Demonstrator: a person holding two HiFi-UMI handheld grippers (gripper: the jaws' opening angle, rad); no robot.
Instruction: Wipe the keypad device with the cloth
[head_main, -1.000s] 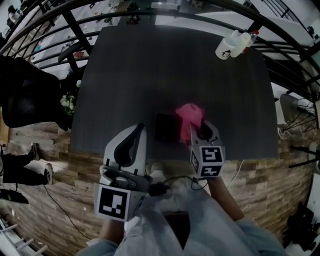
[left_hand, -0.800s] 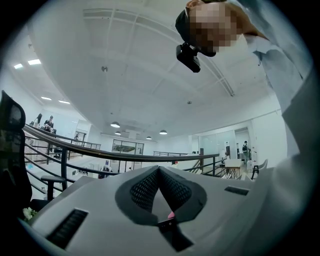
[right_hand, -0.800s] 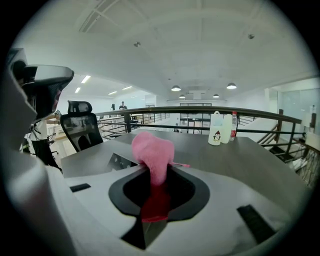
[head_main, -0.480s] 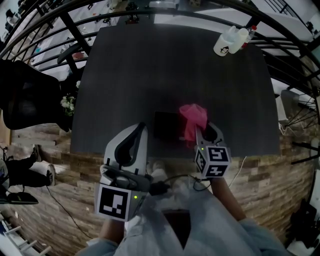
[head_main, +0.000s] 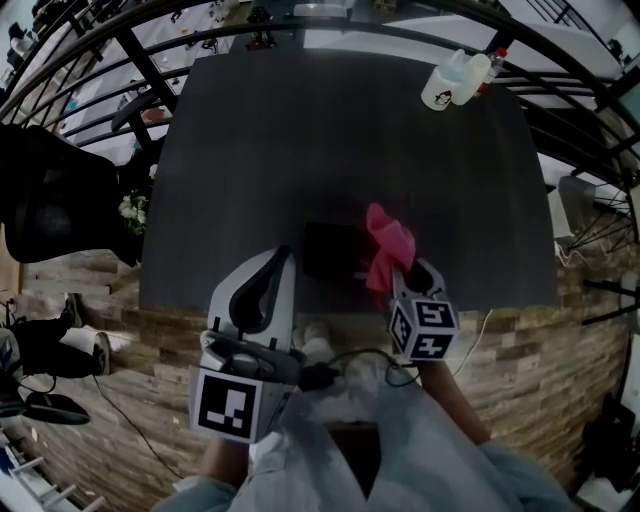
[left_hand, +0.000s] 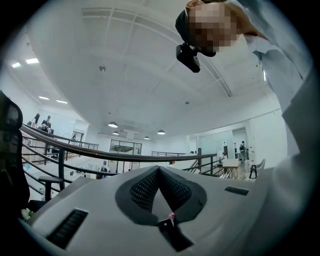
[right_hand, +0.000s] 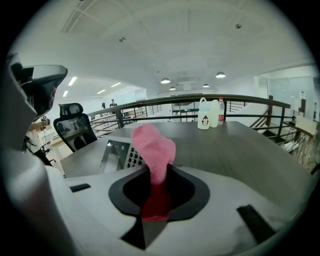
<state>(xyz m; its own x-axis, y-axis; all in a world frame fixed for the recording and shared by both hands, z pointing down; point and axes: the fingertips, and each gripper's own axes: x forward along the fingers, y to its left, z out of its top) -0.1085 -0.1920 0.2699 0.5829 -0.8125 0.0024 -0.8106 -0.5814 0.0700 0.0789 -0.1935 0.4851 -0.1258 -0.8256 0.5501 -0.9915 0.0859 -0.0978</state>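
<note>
The dark keypad device (head_main: 328, 250) lies near the table's front edge; in the right gripper view its keys (right_hand: 134, 157) and screen show just left of the cloth. My right gripper (head_main: 402, 272) is shut on the pink cloth (head_main: 388, 245), which stands up out of the jaws (right_hand: 152, 145) beside the device's right end. My left gripper (head_main: 274, 266) is held over the table's front edge to the left of the device. It points up at the ceiling (left_hand: 159, 170), shut, with nothing in it.
White bottles (head_main: 455, 80) stand at the table's far right corner, also seen as bottles (right_hand: 209, 114) in the right gripper view. A black office chair (head_main: 45, 195) sits left of the grey table (head_main: 340, 140). Railings surround the table; brick floor lies below.
The right gripper has drawn slightly back towards the person with the cloth, which now hangs stretched and upright instead of bunched. The left gripper has stayed put.
</note>
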